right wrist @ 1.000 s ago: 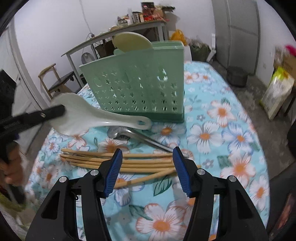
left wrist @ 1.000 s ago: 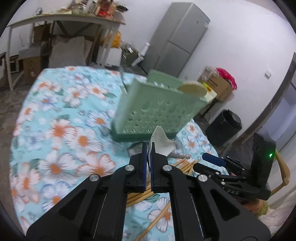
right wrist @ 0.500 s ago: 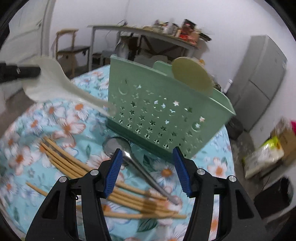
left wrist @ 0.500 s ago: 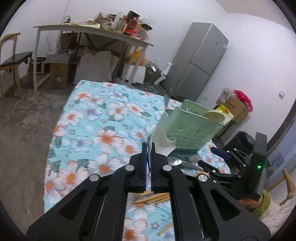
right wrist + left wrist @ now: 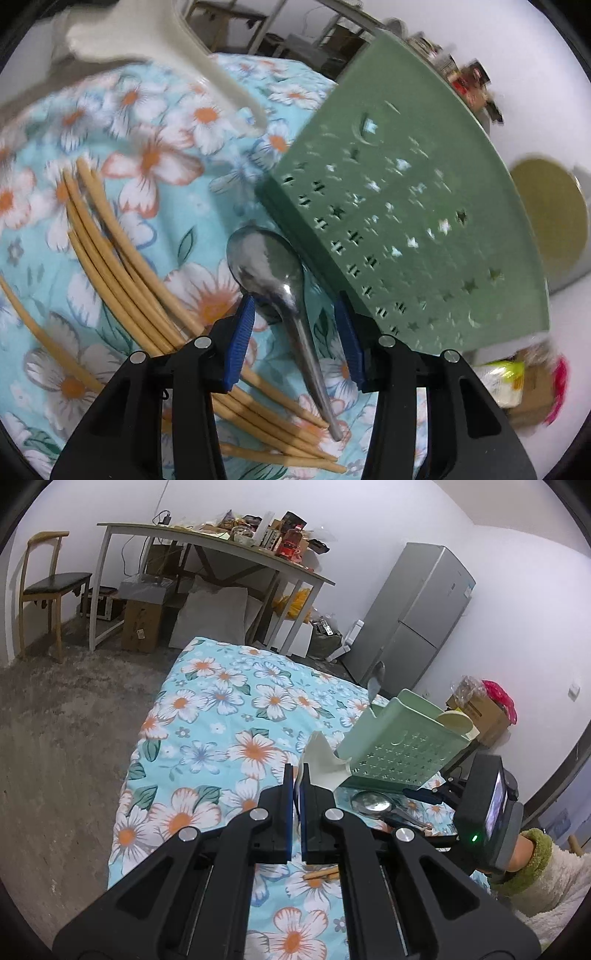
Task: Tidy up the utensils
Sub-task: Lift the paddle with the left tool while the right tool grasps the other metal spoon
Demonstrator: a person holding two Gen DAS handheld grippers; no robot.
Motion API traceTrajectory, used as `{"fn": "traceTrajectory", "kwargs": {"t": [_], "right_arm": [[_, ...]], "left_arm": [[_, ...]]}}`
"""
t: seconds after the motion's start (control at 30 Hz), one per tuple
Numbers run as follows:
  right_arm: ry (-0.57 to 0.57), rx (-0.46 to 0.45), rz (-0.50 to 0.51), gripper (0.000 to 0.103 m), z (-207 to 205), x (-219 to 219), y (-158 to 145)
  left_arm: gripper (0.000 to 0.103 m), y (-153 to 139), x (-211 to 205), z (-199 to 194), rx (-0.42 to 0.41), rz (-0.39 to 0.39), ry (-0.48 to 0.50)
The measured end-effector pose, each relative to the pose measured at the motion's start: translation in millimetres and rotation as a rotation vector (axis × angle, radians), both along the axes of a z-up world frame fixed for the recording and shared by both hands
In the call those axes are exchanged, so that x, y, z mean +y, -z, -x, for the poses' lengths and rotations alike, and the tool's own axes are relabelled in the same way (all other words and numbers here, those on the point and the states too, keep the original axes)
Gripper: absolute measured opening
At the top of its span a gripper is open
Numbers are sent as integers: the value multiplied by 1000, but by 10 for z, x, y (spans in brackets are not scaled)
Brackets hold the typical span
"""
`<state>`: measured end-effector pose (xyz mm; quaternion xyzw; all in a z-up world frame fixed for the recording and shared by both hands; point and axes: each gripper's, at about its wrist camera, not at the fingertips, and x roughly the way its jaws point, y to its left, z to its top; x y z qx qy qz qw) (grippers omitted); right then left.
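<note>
With the green utensil caddy [image 5: 404, 751] as landmark: to its left, the left gripper [image 5: 294, 775] has its fingers clamped on a white plastic spoon [image 5: 320, 763], held in the air just beside the caddy's near wall. In front of the caddy, a metal spoon [image 5: 275, 275] lies on the floral tabletop [image 5: 221, 716], partly across a bundle of chopsticks [image 5: 122, 273]. The right gripper [image 5: 297, 334] hovers over the metal spoon's neck, fingers spread wide, gripping nothing. The step appears to be pickup: next, lower and close on the neck, without catching the chopsticks.
</note>
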<state>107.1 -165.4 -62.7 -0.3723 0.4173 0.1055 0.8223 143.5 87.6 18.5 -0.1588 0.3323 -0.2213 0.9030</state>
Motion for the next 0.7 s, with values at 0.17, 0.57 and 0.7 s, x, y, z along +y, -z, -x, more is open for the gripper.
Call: {"fn": "traceTrajectory", "kwargs": {"t": [0.17,0.57,0.7], "right_arm": [[-69,-64,145,44,51,234,98],[-152,-85,228,38,2,618,105],[-135,-69,209,19,46,597,150]], "left_arm": [[2,23,65,-1,2,16,-7],[2,88,194,-2,21,48,-22],[2,86,205,11,23,46,-25]]}}
